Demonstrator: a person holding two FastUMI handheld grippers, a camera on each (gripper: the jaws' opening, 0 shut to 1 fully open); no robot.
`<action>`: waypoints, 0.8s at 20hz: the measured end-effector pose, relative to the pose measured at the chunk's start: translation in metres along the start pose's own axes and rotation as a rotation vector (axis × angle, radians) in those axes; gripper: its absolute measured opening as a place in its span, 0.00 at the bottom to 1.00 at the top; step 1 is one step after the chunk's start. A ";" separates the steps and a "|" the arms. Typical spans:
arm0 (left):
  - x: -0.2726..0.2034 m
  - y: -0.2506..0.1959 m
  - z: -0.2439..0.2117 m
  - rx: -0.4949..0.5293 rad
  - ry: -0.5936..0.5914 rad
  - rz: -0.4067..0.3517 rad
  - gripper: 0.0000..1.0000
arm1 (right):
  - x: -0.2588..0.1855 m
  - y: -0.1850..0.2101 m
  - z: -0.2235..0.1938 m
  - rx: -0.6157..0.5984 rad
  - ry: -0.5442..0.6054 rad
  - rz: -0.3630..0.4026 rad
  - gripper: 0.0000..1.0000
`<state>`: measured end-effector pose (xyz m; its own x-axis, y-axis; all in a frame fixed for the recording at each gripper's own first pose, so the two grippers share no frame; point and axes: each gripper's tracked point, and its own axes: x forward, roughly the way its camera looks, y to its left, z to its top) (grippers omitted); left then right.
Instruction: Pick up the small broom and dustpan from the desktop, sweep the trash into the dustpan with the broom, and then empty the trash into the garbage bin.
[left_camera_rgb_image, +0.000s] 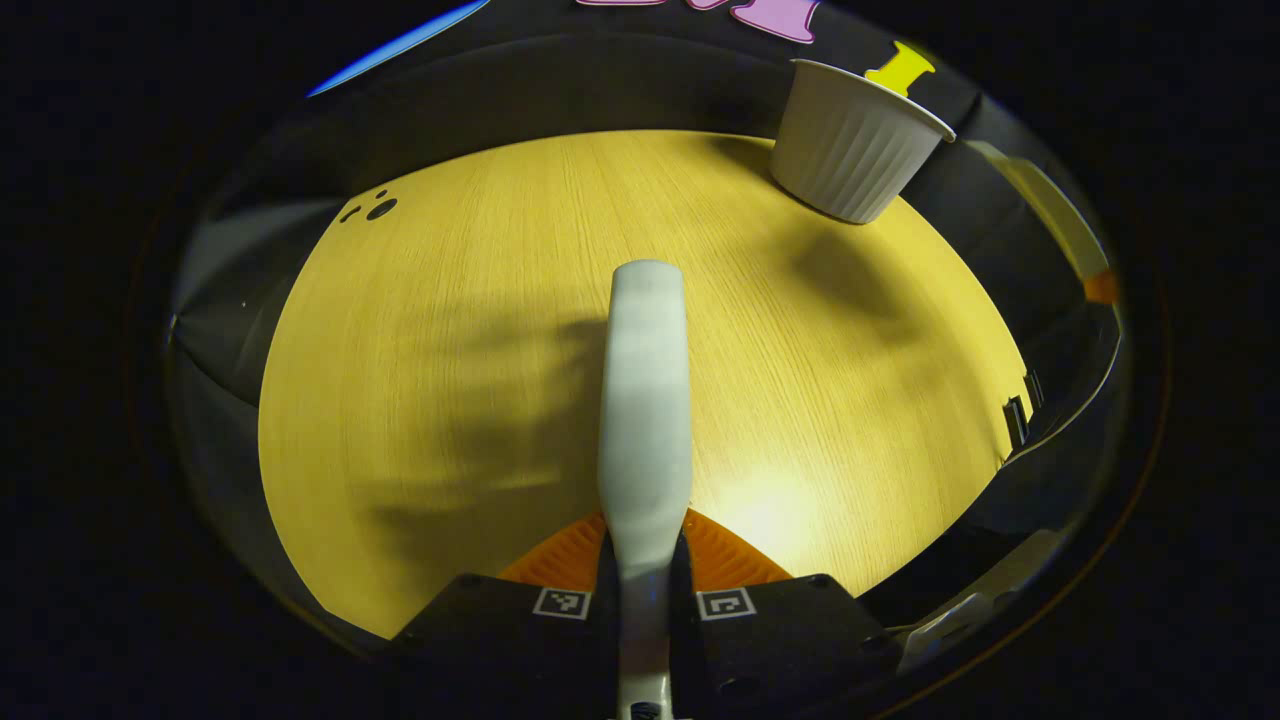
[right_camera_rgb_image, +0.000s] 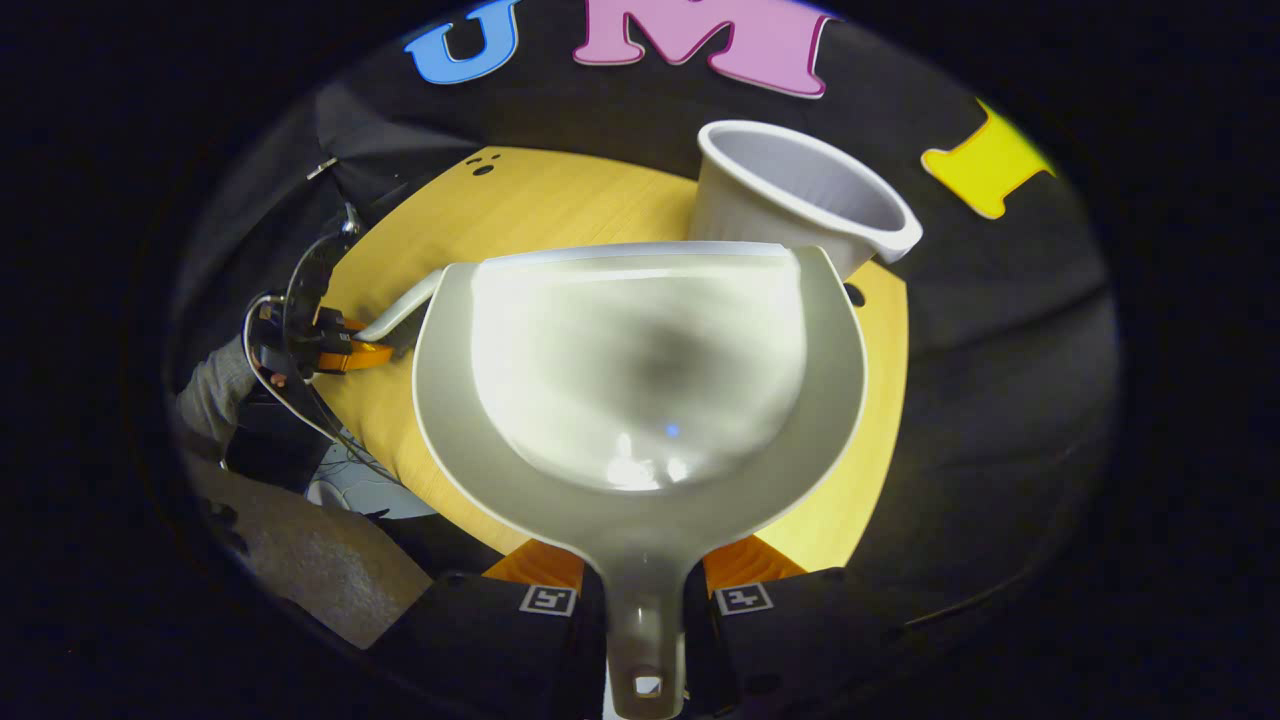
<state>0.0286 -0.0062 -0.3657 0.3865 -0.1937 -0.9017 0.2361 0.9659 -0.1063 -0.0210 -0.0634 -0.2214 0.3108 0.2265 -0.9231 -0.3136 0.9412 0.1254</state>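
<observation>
Above the wooden desktop (left_camera_rgb_image: 450, 380), in the left gripper view, the left gripper (left_camera_rgb_image: 645, 600) pinches the handle of the small broom (left_camera_rgb_image: 645, 400) between its two fingers, which press on it from either side. The pale handle runs forward from the jaws out over the bare wood, its rounded end pointing away from the camera — the bristle end cannot be seen from here. At the far right edge of the desktop stands the garbage bin (left_camera_rgb_image: 850, 150), a white ribbed tub, well apart from the broom.

In the right gripper view, the right gripper (right_camera_rgb_image: 645, 610) is closed on the handle of the dustpan (right_camera_rgb_image: 640, 400), both fingers pressing its narrow stem. The pan is held up over the desktop (right_camera_rgb_image: 560, 210), its open front edge facing away and lying just before the garbage bin (right_camera_rgb_image: 800, 195), which stands beyond it at the far edge. The pan's inside looks glossy and blurred — what it carries cannot be told. Farther off to the left, the other gripper (right_camera_rgb_image: 340, 345) holds the broom handle (right_camera_rgb_image: 400, 310) beside the pan's rim, with a grey sleeve (right_camera_rgb_image: 210, 395) behind it.
</observation>
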 end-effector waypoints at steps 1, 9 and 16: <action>0.001 0.002 0.000 0.003 0.001 0.009 0.24 | 0.015 0.011 -0.010 0.000 0.021 0.007 0.40; 0.000 0.012 -0.001 0.043 0.026 0.086 0.25 | 0.116 0.067 -0.050 0.042 0.099 -0.004 0.35; -0.001 0.014 -0.005 0.036 0.056 0.107 0.26 | 0.138 0.073 -0.051 0.110 0.119 0.007 0.36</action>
<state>0.0269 0.0084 -0.3689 0.3611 -0.0789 -0.9292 0.2280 0.9736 0.0059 -0.0471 0.0233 -0.3584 0.1981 0.2075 -0.9580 -0.2135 0.9630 0.1644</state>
